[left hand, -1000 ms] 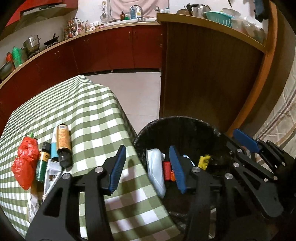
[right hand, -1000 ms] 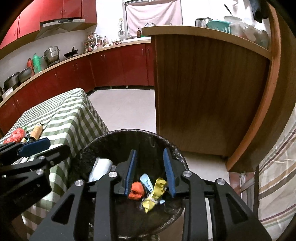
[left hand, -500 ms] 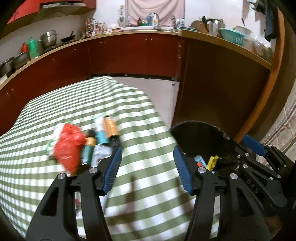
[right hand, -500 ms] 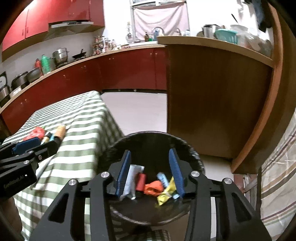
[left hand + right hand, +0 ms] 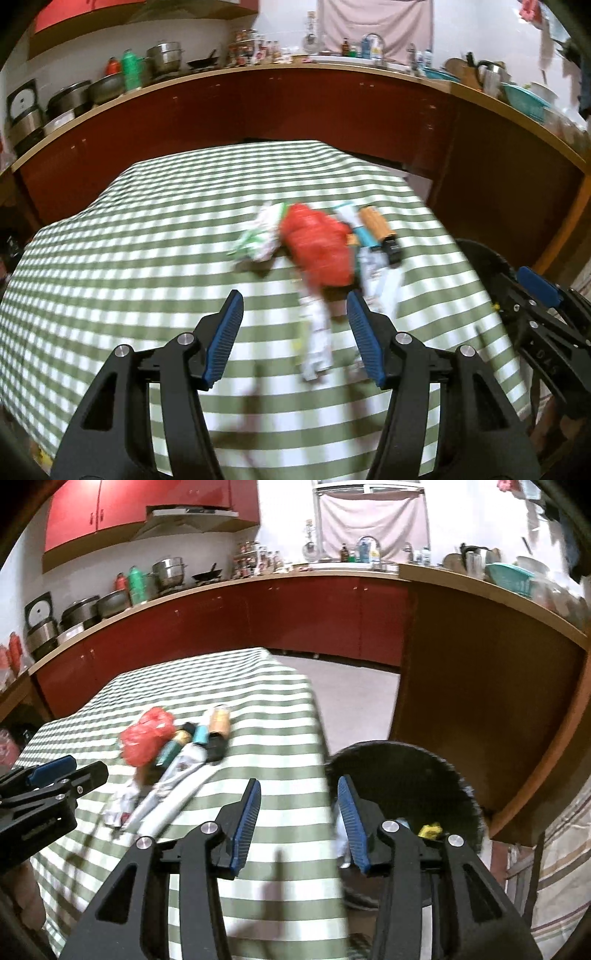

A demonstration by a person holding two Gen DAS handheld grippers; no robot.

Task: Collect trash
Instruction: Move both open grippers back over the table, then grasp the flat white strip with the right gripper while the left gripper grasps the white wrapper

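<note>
The pile of trash [image 5: 325, 251] lies on the checked table [image 5: 147, 266] just ahead of the left tongs [image 5: 293, 336], a bit toward their right side, and its tubes and bottles point away from the tongs, so the left hand is the nearer one. The left tongs are apart with nothing between them. The right tongs [image 5: 297, 823] are also apart and empty, above the table edge, with the black bin [image 5: 406, 775] just to their right and the pile far off to their left

L wrist cam over checked table [image 5: 110, 266], R cam beside, both angled down, sharing trash pile [image 5: 317, 247]
</note>
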